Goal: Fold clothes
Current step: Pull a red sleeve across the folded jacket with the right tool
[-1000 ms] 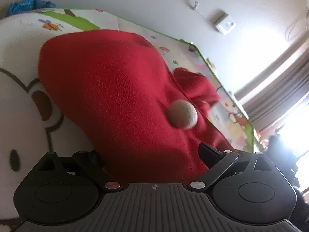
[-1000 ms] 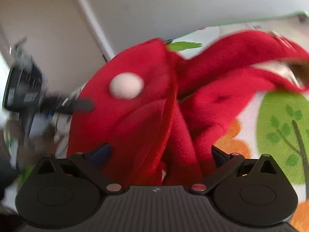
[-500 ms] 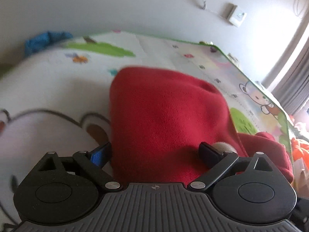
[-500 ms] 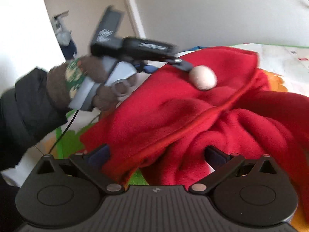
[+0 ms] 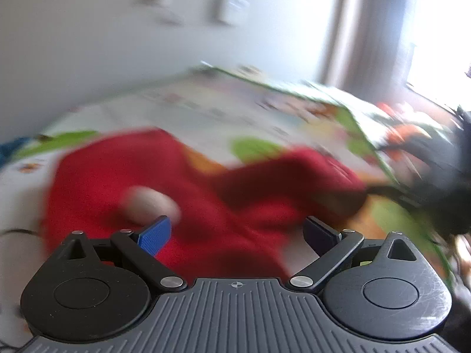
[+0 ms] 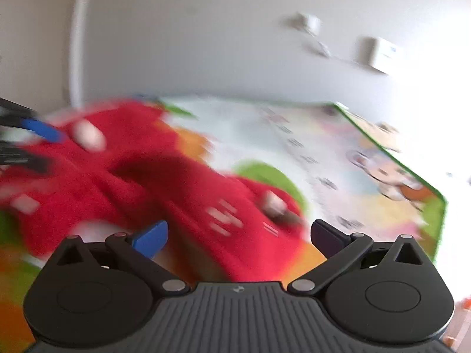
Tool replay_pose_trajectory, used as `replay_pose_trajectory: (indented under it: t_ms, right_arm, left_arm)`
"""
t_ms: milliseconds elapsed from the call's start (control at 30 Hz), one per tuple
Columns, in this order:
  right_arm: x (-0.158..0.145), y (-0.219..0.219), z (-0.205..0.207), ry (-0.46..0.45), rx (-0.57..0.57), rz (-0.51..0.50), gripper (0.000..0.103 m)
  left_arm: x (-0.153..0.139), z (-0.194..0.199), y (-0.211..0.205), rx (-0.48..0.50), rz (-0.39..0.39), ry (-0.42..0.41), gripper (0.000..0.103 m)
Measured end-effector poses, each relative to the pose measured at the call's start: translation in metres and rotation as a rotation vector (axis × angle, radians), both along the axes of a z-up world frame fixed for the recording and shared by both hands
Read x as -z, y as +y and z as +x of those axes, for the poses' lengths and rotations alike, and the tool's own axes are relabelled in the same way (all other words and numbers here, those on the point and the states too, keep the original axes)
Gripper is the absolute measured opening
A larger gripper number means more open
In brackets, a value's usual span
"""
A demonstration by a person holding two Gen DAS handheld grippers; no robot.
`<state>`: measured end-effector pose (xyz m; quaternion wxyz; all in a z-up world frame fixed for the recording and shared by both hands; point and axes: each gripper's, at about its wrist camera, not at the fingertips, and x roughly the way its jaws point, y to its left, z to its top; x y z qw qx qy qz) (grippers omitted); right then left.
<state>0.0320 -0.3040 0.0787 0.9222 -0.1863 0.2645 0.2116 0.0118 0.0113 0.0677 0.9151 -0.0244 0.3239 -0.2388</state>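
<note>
Both views are motion-blurred. A red fleece garment (image 5: 182, 176) with a pale pompom (image 5: 147, 206) lies bunched on the cartoon play mat (image 5: 206, 108). My left gripper (image 5: 238, 235) hovers over its near edge, fingers wide apart and open, red cloth showing below the gap. The right wrist view shows the same garment (image 6: 141, 182) and pompom (image 6: 88, 138), with my right gripper (image 6: 238, 235) open above a sleeve-like part with white markings. My left gripper's blue finger (image 6: 41, 129) shows at the far left, beside the pompom. A dark blur at the right edge is the right gripper (image 5: 435, 158).
The mat's green border (image 6: 391, 153) runs along the right, with a white wall (image 6: 206, 44) behind. Wall fittings (image 6: 376, 53) hang on it. A curtain (image 5: 371, 29) and bright window stand at the far right. Something blue (image 5: 11, 147) lies at the mat's left edge.
The garment, held up across both sets of fingers before, now lies lower on the mat. Both grippers have swung fast and pulled back, and the pompom sits beside my left gripper's blue finger.
</note>
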Motion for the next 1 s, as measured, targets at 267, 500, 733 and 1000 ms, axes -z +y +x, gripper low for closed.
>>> replay_pose_trajectory:
  t_ms: [267, 500, 733, 1000]
  right_arm:
    - [-0.053, -0.013, 0.049, -0.149, 0.198, 0.058, 0.102]
    - [-0.121, -0.063, 0.078, -0.257, 0.419, 0.272, 0.103]
    - [-0.055, -0.059, 0.057, 0.010, 0.193, 0.246, 0.103]
    - [-0.007, -0.027, 0.040, 0.164, -0.006, 0.044, 0.103]
  left_arm:
    - [0.023, -0.021, -0.018, 0.048, 0.003, 0.066, 0.100]
    - [0.025, -0.025, -0.032, 0.039, 0.053, 0.052, 0.102]
    - [0.020, -0.024, -0.029, 0.049, 0.052, 0.055, 0.102]
    - [0.002, -0.026, -0.022, 0.015, 0.019, 0.006, 0.102]
